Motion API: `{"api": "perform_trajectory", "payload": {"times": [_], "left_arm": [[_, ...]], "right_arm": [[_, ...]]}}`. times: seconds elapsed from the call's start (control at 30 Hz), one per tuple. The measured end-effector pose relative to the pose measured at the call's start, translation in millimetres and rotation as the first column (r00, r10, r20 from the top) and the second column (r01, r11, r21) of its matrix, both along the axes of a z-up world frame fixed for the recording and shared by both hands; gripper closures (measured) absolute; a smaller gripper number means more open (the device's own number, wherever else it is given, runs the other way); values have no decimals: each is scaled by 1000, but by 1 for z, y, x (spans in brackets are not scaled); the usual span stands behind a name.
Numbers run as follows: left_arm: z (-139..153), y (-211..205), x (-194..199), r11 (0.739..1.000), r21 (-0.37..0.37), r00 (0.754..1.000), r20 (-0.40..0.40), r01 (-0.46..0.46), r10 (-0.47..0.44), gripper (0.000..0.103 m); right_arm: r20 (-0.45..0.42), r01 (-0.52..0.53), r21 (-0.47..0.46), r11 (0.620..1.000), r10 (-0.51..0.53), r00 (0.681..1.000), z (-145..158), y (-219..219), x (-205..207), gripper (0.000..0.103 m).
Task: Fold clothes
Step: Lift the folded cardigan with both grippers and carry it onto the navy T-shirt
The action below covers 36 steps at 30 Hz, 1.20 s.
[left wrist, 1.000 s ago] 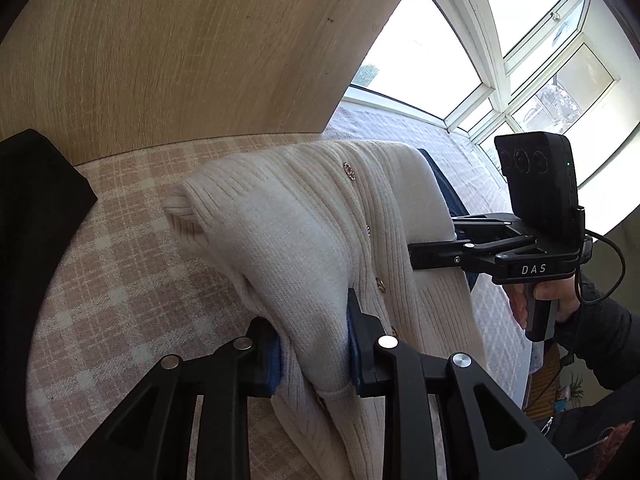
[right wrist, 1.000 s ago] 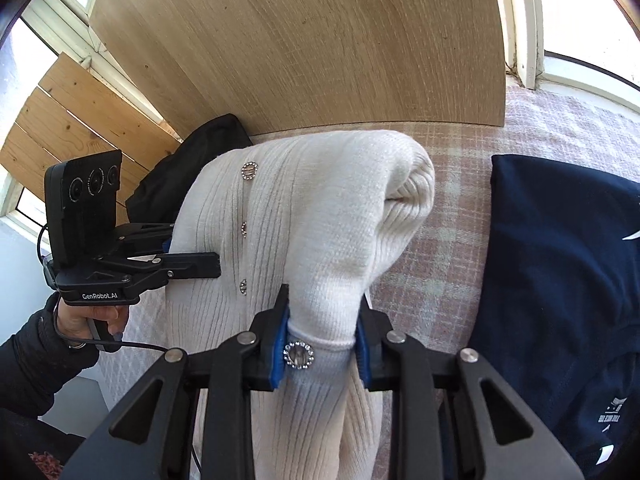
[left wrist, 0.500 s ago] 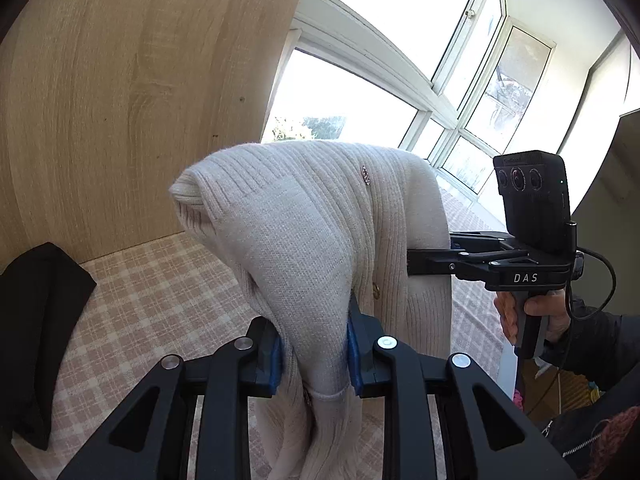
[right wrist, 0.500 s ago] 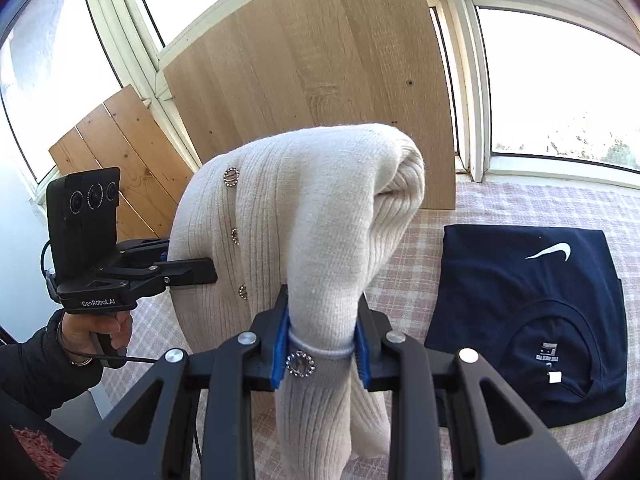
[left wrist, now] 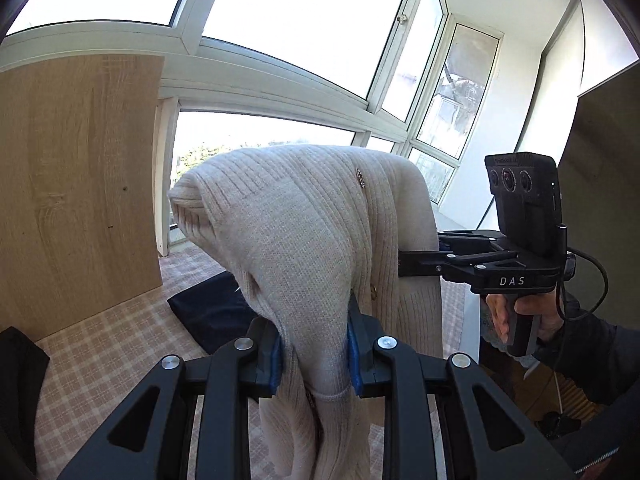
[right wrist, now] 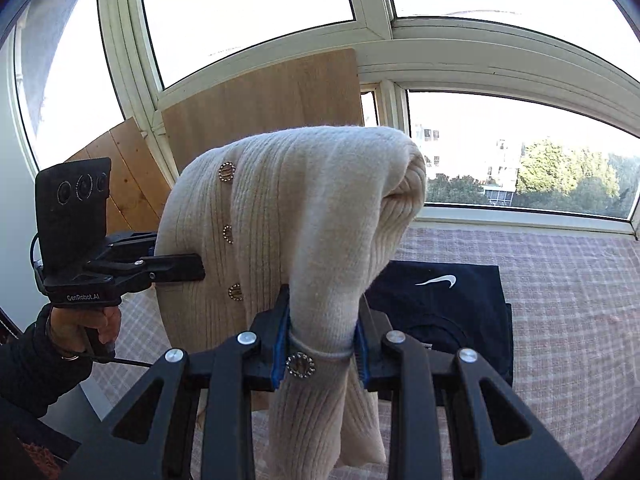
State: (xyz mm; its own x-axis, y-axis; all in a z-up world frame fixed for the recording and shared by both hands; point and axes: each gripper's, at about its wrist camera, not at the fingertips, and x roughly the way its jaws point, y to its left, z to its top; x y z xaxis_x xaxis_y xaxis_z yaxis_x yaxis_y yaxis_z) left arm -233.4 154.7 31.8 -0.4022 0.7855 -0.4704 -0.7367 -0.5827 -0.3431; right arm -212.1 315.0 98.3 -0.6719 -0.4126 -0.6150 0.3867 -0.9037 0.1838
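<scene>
Navy tee [right wrist: 448, 304] lies folded on the bed; both grippers [left wrist: 314, 354] [right wrist: 320, 344] pinch the cardigan [left wrist: 304, 232] above it, unfolded.

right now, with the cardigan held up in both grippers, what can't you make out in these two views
- Cream cardigan: its lower end runs off the bottom edge in both wrist views, behind the gripper arms.
- Navy t-shirt: its left part is hidden by the cardigan in the right wrist view; only a corner shows in the left.
- Left gripper and right gripper: pads sunk in knit.
- Black garment: cut by the left edge.
</scene>
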Motion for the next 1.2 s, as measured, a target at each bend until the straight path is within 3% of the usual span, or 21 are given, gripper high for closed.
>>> {"api": "perform_trajectory", "payload": {"times": [0.13, 0.27, 0.43, 0.6, 0.83, 0.93, 1.03, 1.1, 1.2], "left_arm": [[-13, 31, -11, 999, 10, 999, 30, -32, 32, 80], [-38, 64, -36, 998, 22, 992, 105, -66, 64, 80], [-89, 92, -84, 991, -50, 969, 208, -125, 133, 80], [-148, 109, -135, 971, -176, 939, 275, -163, 207, 80], [-196, 108, -166, 955, -267, 915, 336, -133, 222, 79], [-207, 103, -174, 960, -250, 899, 378, -128, 219, 77], [-214, 98, -178, 962, -244, 888, 407, -120, 214, 65], [-213, 91, -179, 964, -233, 877, 426, -128, 220, 56], [-195, 74, -173, 961, -223, 883, 402, -162, 243, 59]], "right_arm": [[53, -33, 20, 999, 32, 998, -3, 45, -28, 77], [145, -73, 25, 997, 69, 987, -25, 84, -71, 77], [277, -112, 28, 993, 100, 956, -88, 110, -140, 77], [389, -130, 19, 991, 113, 914, -159, 123, -203, 77], [470, -164, 29, 986, 131, 873, -222, 125, -246, 77], [463, -169, 43, 985, 130, 877, -230, 124, -249, 68], [470, -165, 68, 984, 114, 875, -229, 126, -251, 54], [488, -147, 61, 987, 100, 867, -223, 132, -252, 54], [464, -113, 70, 991, 68, 883, -203, 143, -242, 54]]}}
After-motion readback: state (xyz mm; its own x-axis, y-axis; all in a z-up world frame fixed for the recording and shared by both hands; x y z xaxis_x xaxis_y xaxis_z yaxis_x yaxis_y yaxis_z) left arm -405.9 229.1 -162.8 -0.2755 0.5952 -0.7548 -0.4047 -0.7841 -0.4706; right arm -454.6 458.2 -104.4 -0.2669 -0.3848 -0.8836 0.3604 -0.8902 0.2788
